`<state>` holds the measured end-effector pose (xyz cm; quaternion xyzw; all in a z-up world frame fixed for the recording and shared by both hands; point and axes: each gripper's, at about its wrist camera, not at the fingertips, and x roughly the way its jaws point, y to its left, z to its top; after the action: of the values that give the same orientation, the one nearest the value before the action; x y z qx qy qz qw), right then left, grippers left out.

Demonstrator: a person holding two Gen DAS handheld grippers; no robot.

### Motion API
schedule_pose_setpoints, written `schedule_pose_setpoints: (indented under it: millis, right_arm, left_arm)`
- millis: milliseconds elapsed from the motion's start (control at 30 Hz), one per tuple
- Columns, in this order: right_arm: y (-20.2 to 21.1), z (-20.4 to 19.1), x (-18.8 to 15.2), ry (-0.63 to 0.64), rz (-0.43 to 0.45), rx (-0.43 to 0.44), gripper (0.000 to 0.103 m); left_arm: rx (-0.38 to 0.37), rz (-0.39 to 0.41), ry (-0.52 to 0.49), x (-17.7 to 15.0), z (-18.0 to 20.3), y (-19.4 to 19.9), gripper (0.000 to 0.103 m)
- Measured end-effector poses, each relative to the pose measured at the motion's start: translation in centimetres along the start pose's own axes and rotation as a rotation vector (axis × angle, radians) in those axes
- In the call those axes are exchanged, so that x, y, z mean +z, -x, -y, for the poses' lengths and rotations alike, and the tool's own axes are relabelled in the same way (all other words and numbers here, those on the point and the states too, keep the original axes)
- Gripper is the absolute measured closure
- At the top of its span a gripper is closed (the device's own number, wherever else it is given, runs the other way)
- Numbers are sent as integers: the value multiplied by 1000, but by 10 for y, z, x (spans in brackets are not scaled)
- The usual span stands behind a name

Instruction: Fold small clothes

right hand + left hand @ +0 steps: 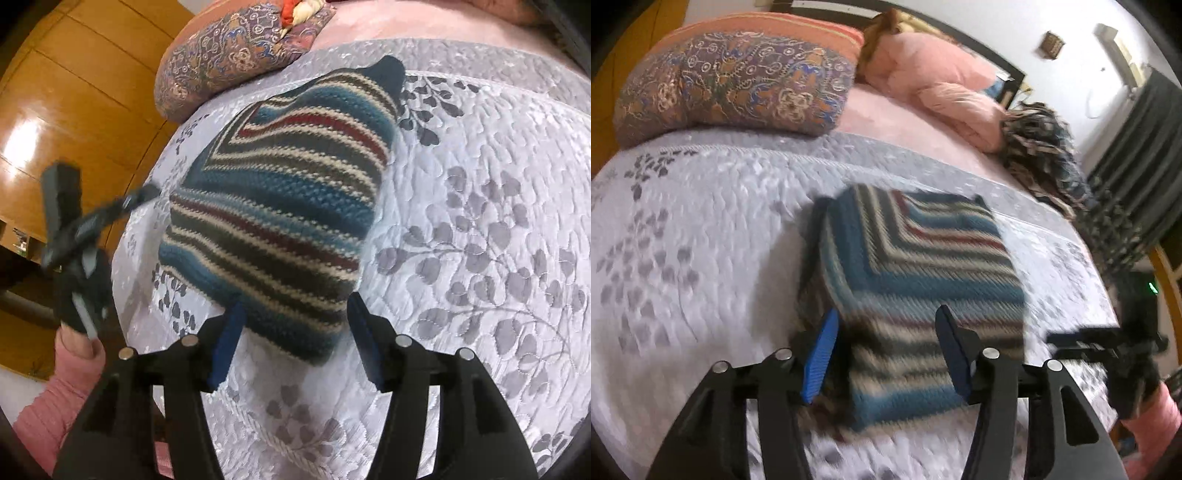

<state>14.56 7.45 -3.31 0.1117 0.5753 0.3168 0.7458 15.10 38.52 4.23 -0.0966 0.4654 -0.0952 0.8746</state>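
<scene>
Bed (713, 236) under me, covered with a pale lilac quilted spread printed with grey leaf sprigs. The folded knit garment, striped in teal, cream, dark grey and dark red (916, 280), lies flat on that spread, a compact rectangle with nothing on top of it.

My left gripper (888, 354) is at its near edge, blue-padded jaws spread wide, the garment's edge showing between them; blur hides whether either pad touches the knit. My right gripper (295, 339) is at the opposite short end, jaws likewise spread apart and holding nothing, the knit's rounded corner lying between the tips. From the right wrist view a dark blue flap (388, 74) sticks out at the garment's far end.

Around: a large paisley-patterned cushion in purple, orange and blue (735, 81) at the head of the bed, well apart from the garment. Beyond it a crumpled pink quilted bundle (938, 81) on a pink sheet (886, 122). Beside that bundle, a heap of dark patterned cloth (1041, 144) near the bed's edge. Grey pleated curtain (1137, 147) past the bed; wooden panelled wardrobe (74, 92) on the other side. A pink ribbed sleeve (55, 398) shows at the frame edge.

No containers in view.
</scene>
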Motion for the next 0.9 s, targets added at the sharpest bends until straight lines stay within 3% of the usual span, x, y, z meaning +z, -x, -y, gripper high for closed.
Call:
schedule_pose_setpoints:
  millis: [167,233,300,367,467,567,633,900]
  right_arm:
    - [-6,8,-1,-16,-4,0,46]
    - [-9,7,0,-24,-4,5,46]
    - [-10,10,-1,-30,-6,5,46]
    - [-11,12,-2,-35,-9,5,46]
    - [-12,16,-5,-41,-14,2,46]
    - [-13,16,-7,-40,-16,3,46]
    - [-13,15,-7,-36,-14,2,46]
    - [-16,15,-4,-44,-16,-2,46]
  left_arm:
    - [-19,-126,102,43,-24,-67,47]
    - [-29,-153,157,41,-34,-84,47]
    - [-87,-177,226,38,-42,-99,48]
    - [-141,-164,262,36,-44,-99,71]
    - [-119,-78,208,36,-31,-79,83]
    - [-89,-27,171,35,-25,-67,86]
    - [-44,-42,167,34,-29,-74,86]
    - [-107,-96,192,30,-46,-86,80]
